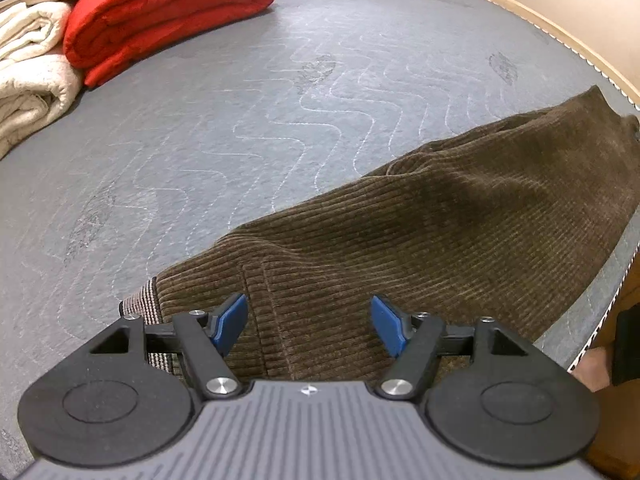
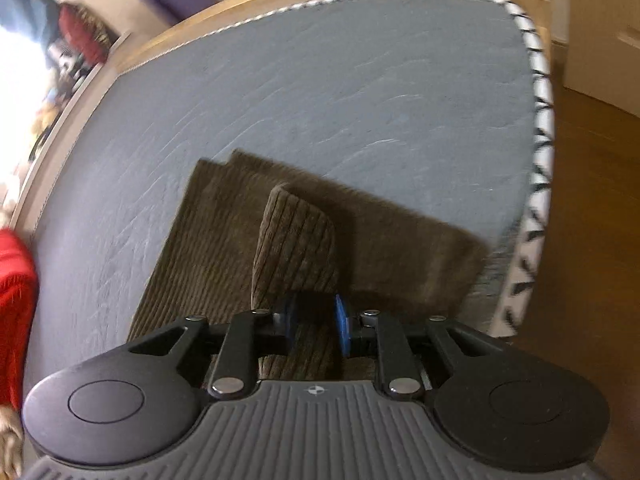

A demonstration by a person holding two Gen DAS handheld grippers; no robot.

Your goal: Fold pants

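Brown corduroy pants (image 1: pixel 420 232) lie on the grey quilted mattress (image 1: pixel 240 120), stretching from the waistband near me to the far right edge. My left gripper (image 1: pixel 308 326) is open just above the waistband, blue pads (image 1: pixel 230 320) spread apart with nothing between them. In the right wrist view the pants (image 2: pixel 208 248) lie partly folded near the mattress corner. My right gripper (image 2: pixel 316 322) is shut on a raised fold of the pants (image 2: pixel 296 240), lifting it above the rest of the cloth.
A folded red blanket (image 1: pixel 160 12) and cream blanket (image 1: pixel 28 72) lie at the far left of the mattress. The mattress edge with patterned piping (image 2: pixel 540 140) runs on the right, with wooden floor (image 2: pixel 592 240) beyond. A wooden bed frame (image 1: pixel 540 12) borders the far side.
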